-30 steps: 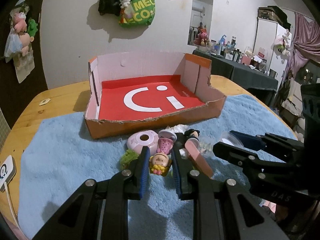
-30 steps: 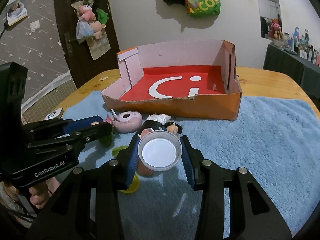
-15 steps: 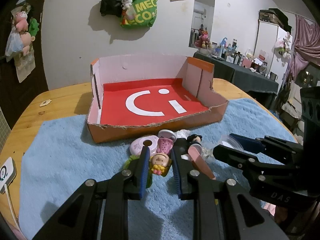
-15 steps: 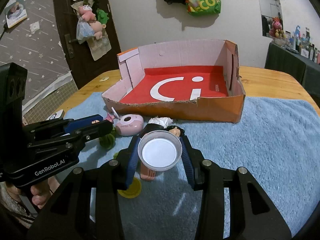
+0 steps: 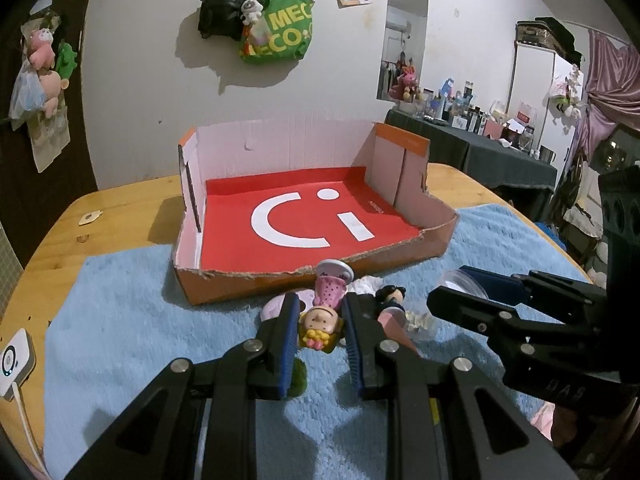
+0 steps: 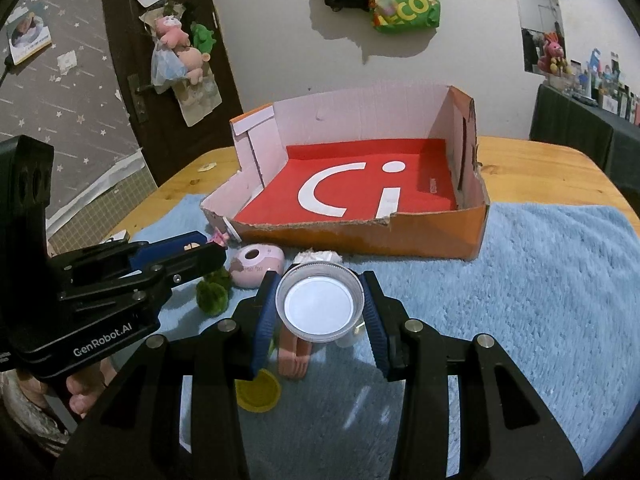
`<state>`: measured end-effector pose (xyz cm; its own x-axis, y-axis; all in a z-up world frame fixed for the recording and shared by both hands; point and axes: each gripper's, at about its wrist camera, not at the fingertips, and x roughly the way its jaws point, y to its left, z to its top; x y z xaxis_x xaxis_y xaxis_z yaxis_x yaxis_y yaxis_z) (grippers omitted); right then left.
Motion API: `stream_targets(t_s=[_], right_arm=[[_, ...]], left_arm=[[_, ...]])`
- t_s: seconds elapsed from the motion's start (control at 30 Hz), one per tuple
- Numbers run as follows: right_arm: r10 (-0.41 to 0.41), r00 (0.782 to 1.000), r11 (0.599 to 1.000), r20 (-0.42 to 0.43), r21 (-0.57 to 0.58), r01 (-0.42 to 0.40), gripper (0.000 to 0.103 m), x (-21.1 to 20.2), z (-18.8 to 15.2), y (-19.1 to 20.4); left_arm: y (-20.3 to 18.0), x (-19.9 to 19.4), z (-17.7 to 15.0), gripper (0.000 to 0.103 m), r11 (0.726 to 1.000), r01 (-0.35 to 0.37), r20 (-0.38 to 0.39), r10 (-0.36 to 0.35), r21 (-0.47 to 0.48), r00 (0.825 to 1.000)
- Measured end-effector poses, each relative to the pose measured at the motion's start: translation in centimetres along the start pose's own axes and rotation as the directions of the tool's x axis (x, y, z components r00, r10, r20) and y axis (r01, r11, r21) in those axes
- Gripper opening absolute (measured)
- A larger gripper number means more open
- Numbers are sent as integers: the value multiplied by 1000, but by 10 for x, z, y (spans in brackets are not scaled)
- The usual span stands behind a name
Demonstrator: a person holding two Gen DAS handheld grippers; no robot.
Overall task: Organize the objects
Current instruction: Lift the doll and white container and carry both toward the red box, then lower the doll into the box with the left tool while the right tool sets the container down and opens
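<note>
My left gripper is shut on a small doll figure with a pink dress and yellow hair, held upside down above the blue towel. My right gripper is shut on a clear round plastic container with a white bottom. An open orange cardboard box with a red floor stands just beyond; it also shows in the right wrist view. On the towel lie a pink round case, a green fuzzy toy, a black-haired figure and a yellow disc.
A blue towel covers the wooden table. A white device with a cable lies at the table's left edge. A cluttered dark side table stands at the far right. Bags hang on the wall.
Both grippers have risen and moved toward the box, each carrying its object. The doll has left the pile on the towel; the green toy and yellow disc now show.
</note>
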<state>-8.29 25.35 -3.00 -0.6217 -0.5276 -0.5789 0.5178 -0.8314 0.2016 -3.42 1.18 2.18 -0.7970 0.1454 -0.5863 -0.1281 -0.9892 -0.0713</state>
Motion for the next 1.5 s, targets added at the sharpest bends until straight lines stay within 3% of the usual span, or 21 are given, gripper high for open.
stream_targets(t_s=[0.5, 1.5], right_arm=[[-9, 1000, 1000, 9, 1, 9, 39, 3, 14, -6], [-13, 1000, 1000, -22, 13, 13, 39, 27, 48, -29]], left_arm=[[-2, 4, 17, 23, 1000, 5, 20, -6, 13, 1000], [3, 35, 57, 23, 1000, 14, -23, -14, 22, 1000]])
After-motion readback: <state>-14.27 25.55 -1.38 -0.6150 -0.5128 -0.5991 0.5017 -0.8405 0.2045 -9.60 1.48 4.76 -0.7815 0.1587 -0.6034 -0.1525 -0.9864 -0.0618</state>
